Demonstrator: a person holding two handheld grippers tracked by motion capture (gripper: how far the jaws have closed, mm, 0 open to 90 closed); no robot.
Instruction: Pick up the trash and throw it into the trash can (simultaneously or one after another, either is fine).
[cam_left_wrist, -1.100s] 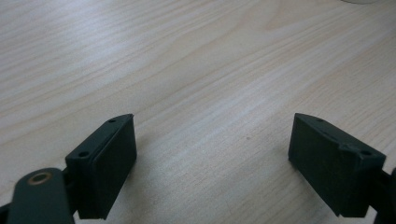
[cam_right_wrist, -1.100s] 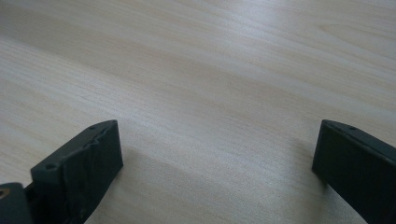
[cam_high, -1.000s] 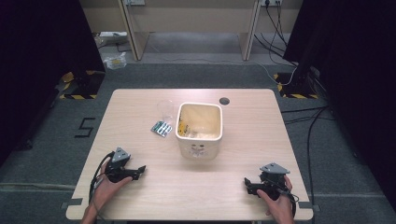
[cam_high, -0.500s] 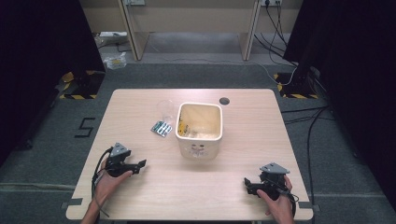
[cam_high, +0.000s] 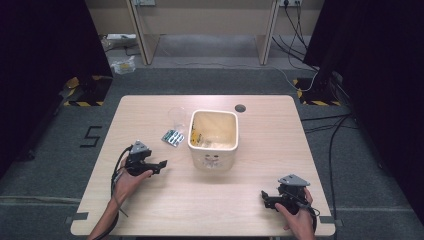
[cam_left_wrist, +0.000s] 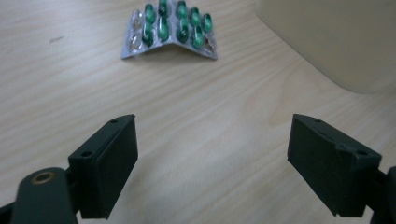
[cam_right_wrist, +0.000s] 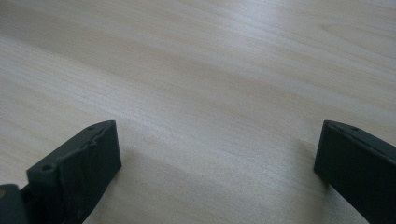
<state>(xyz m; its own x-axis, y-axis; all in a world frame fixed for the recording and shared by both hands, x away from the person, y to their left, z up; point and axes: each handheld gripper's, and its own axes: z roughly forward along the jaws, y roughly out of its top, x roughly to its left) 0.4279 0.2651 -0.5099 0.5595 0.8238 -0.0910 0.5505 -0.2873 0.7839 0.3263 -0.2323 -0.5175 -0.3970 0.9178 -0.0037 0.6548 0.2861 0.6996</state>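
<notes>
A blister pack of green capsules (cam_high: 173, 137) lies on the wooden table (cam_high: 260, 165), just left of a cream square bin (cam_high: 213, 138). In the left gripper view the pack (cam_left_wrist: 169, 29) sits ahead of the jaws, bent along its middle. My left gripper (cam_high: 159, 165) hovers open a short way in front of the pack, jaws wide with nothing between them (cam_left_wrist: 212, 163). At the table's front right my right gripper (cam_high: 266, 198) rests open over bare wood (cam_right_wrist: 215, 163). A clear plastic cup (cam_high: 176, 116) stands behind the pack.
The bin holds some pale scraps and a yellow item (cam_high: 196, 137). A round black hole (cam_high: 240, 108) marks the table's far side. Cables trail from both grippers; dark curtains and floor cables surround the table.
My left gripper has lifted and moved forward and right, toward the blister pack. The right gripper has stayed in place.
</notes>
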